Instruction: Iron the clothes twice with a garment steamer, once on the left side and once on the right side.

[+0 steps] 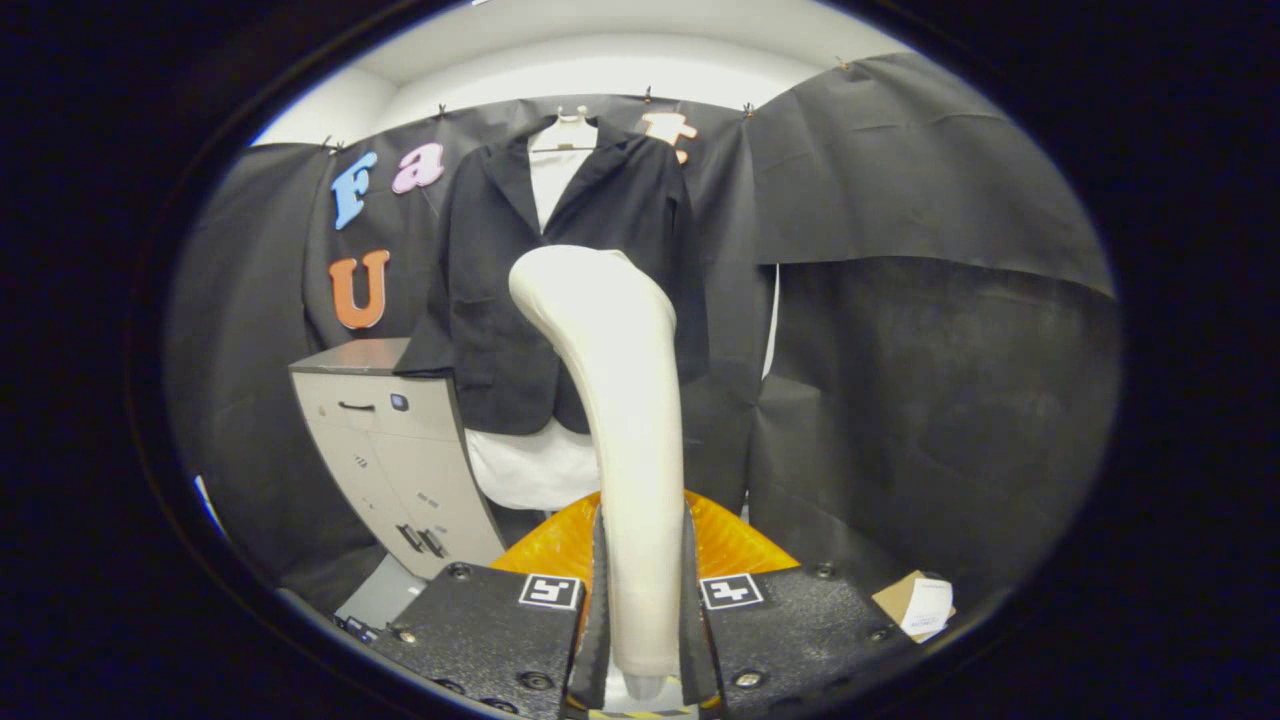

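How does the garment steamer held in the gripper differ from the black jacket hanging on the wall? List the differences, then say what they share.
The garment steamer is cream and smooth; the black jacket is dark cloth. The steamer is clamped between the fingers of the gripper; the jacket hangs from a hanger, beyond them. The steamer curves over at its top; the jacket hangs straight, open over a white shirt. Both stand roughly upright.

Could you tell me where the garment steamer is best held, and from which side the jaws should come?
Grip the garment steamer low on its straight, narrow handle, coming from its butt end with one of the jaws on each flat side. The gripper is shut on it just so, leaving the curved head free to face the black jacket hanging beyond.
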Available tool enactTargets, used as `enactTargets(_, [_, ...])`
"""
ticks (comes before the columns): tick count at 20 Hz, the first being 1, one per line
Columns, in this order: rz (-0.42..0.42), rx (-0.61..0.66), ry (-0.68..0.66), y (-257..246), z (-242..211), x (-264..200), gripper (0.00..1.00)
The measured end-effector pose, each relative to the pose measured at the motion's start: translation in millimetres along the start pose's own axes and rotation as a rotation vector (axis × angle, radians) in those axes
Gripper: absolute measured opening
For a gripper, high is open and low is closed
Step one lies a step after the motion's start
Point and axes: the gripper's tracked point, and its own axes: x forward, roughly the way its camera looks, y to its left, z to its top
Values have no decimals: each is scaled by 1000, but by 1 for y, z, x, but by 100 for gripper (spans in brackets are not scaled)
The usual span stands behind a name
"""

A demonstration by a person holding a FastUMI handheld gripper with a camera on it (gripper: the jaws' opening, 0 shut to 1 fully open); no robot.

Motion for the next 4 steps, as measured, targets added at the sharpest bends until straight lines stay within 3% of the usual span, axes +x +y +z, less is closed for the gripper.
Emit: enactTargets(4, [27,-5,-6,-25,-14,-28,30])
